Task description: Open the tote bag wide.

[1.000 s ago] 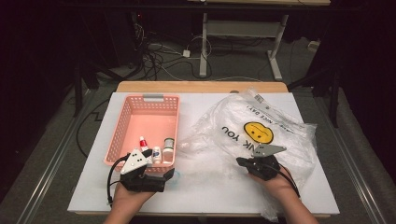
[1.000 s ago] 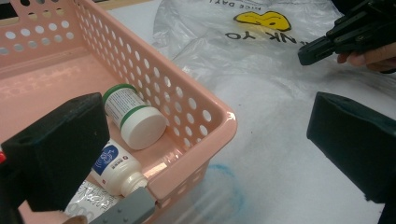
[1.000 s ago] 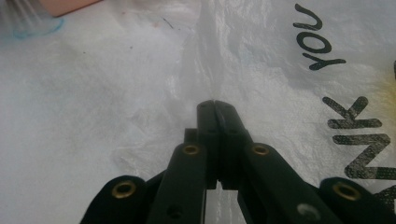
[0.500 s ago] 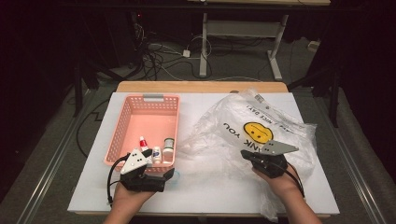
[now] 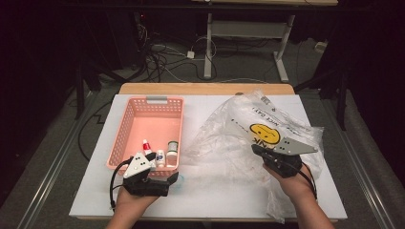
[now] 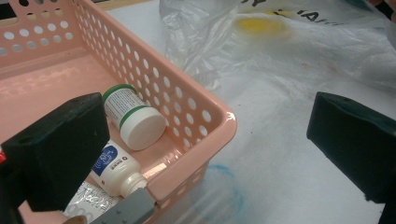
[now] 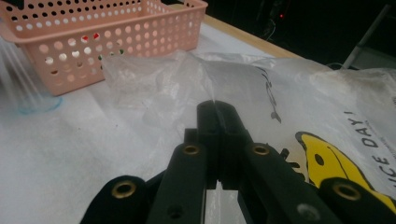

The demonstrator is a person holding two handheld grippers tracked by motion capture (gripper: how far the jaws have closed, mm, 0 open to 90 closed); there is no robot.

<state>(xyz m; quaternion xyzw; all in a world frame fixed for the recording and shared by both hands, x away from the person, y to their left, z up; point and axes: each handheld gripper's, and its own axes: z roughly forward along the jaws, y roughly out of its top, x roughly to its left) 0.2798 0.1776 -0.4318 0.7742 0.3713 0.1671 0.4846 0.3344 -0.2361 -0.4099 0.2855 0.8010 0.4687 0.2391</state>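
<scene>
Right hand-held gripper [image 7: 215, 105] clenched on a fold of the clear plastic bag [image 5: 248, 138], apparently to lift it off the bench [image 5: 215, 195]; left hand-held gripper [image 6: 205, 154], released, straddles the near corner of the pink basket [image 6: 205, 116].

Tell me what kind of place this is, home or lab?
Most likely a lab or recording workspace, not a home. A white table stands in a dark room, loose cables lie on the floor behind it, and beyond them stands a metal desk frame. The person's handheld grippers fit that too.
</scene>
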